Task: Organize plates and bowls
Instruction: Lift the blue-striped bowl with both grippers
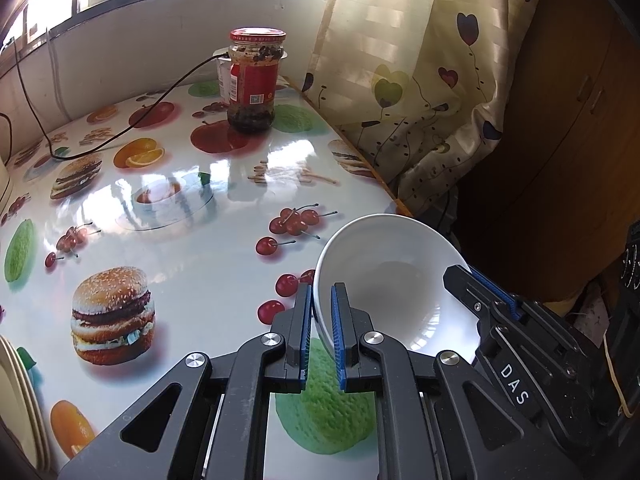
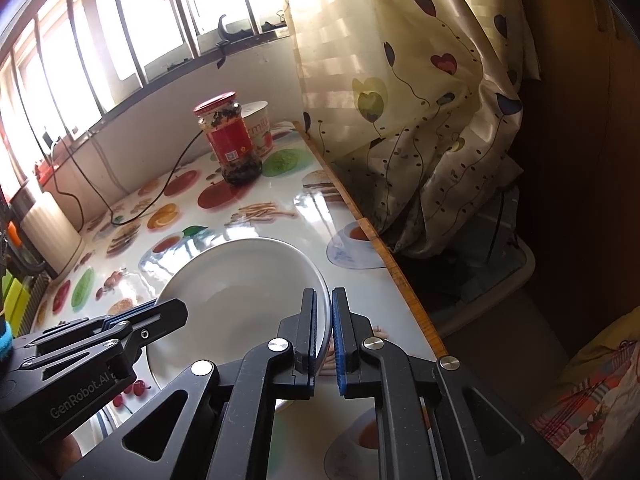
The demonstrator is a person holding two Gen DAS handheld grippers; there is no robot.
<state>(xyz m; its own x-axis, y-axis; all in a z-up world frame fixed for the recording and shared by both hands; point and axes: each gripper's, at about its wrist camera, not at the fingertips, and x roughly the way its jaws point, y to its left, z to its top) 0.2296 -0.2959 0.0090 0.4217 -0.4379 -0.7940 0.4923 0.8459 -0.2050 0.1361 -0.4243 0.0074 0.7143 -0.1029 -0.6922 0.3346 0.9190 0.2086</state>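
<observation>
The bowl (image 1: 384,280) sits low right in frame, over the tabletop (image 1: 192,248) near its right edge, left tongs (image 1: 321,320) on its left rim, right tongs (image 2: 325,328) on the opposite rim. Jar (image 1: 254,80) stands upper centre, a cup (image 2: 260,124) behind it, curtain (image 1: 420,80) to the right.

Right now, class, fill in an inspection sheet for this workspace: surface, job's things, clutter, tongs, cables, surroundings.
Surface: glossy fruit-and-burger print table.
Job's things: one white bowl, tilted; pale plates stacked at the left edge.
Clutter: red-lidded jar, white tub behind it.
Tongs: left tongs and right tongs each shut on the bowl's rim, opposite sides.
Cables: black cable lying across the table.
Surroundings: barred window, floral curtain.
</observation>
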